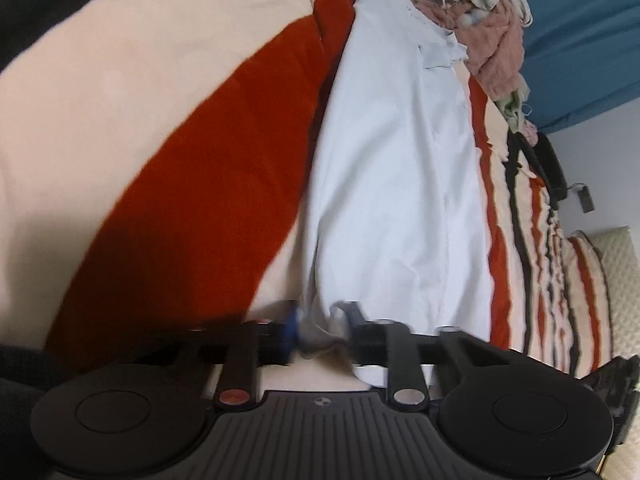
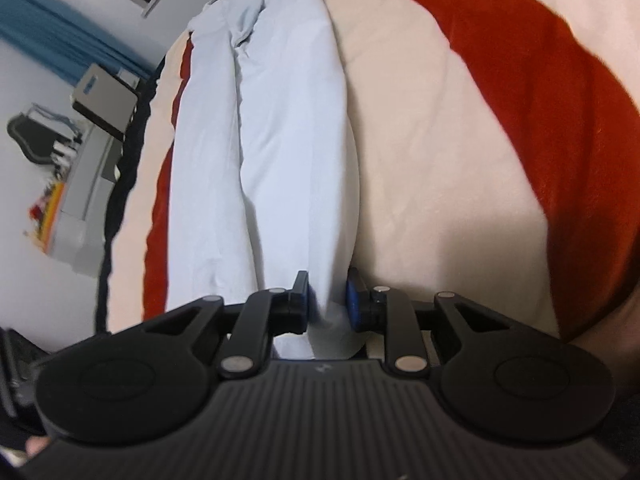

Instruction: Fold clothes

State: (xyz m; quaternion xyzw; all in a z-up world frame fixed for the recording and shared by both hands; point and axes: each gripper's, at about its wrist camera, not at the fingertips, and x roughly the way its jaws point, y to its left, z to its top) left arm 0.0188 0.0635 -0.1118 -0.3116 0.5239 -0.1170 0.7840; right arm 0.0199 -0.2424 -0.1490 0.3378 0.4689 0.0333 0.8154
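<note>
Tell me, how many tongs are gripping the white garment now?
2. The left tongs pinch one end of the white garment, and the right tongs pinch its other end.

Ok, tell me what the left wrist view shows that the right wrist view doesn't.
Only the left wrist view: a pile of clothes at the garment's far end, a striped pillow and the left gripper shut on the white garment.
Only the right wrist view: a desk with a grey box by the wall, and the right gripper shut on the garment's other end.
Both: the garment lying long on the cream and red blanket, and a blue curtain.
</note>
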